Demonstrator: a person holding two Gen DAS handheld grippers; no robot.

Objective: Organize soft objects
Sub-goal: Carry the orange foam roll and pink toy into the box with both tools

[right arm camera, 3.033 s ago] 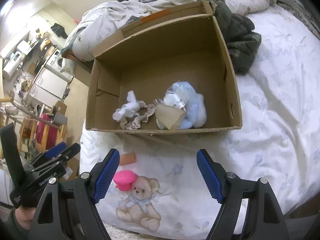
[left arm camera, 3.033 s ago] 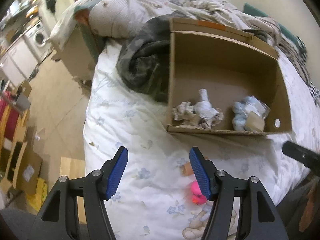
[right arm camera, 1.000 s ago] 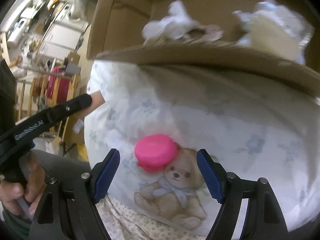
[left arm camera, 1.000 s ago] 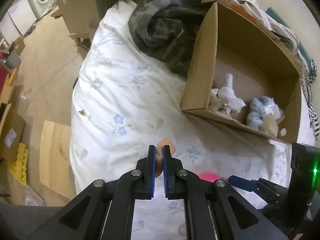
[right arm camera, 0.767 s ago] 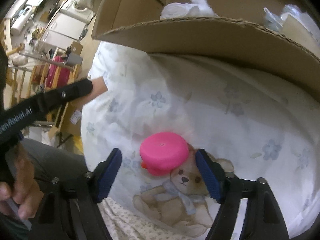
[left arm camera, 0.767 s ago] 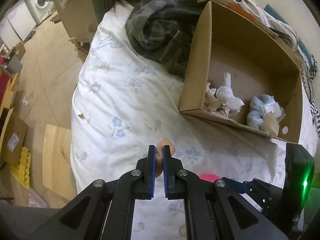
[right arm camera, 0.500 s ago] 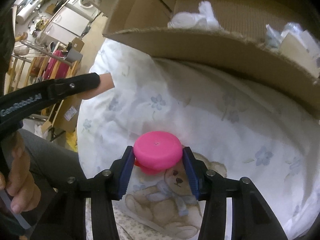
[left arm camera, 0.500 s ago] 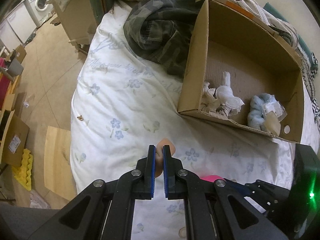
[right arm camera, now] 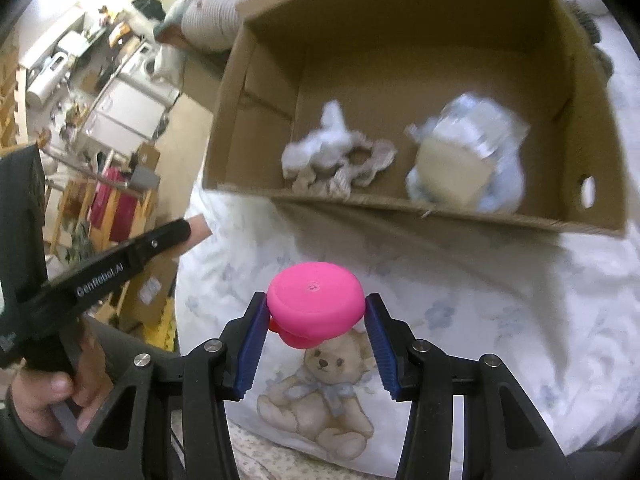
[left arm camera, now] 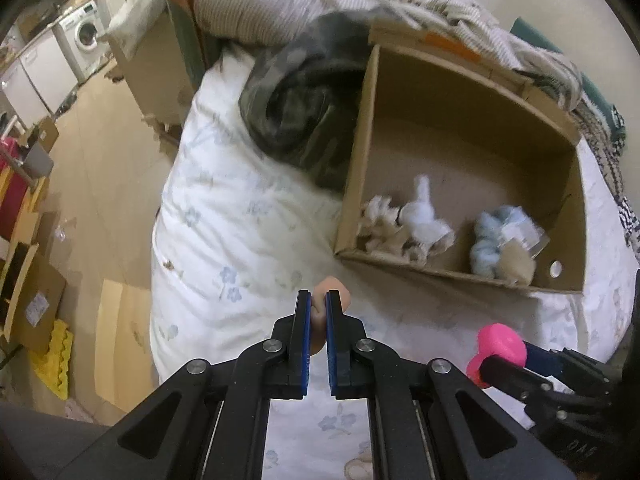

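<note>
My left gripper (left arm camera: 317,312) is shut on a small peach soft piece (left arm camera: 333,291) and holds it above the white bedspread. In the right wrist view my right gripper (right arm camera: 316,314) is shut on a round pink soft toy (right arm camera: 315,303), lifted off the sheet; the same pink toy (left arm camera: 500,350) shows at the lower right of the left wrist view. Ahead lies an open cardboard box (right arm camera: 440,216) on its side. Inside it are a white and beige bundle (right arm camera: 332,156) and a light blue bundle with a tag (right arm camera: 468,160). The left gripper's arm (right arm camera: 120,264) crosses the left of the right wrist view.
A camouflage garment (left arm camera: 304,112) lies heaped left of the box (left arm camera: 352,208). A teddy bear print (right arm camera: 320,400) is on the sheet under the right gripper. The bed edge drops to the floor on the left, with cardboard pieces (left arm camera: 36,304) and a washing machine (left arm camera: 86,36) beyond.
My right gripper closed on the pink toy and lifted it off the sheet. Both grippers rose and tilted toward the box; the left one stayed shut on the peach piece.
</note>
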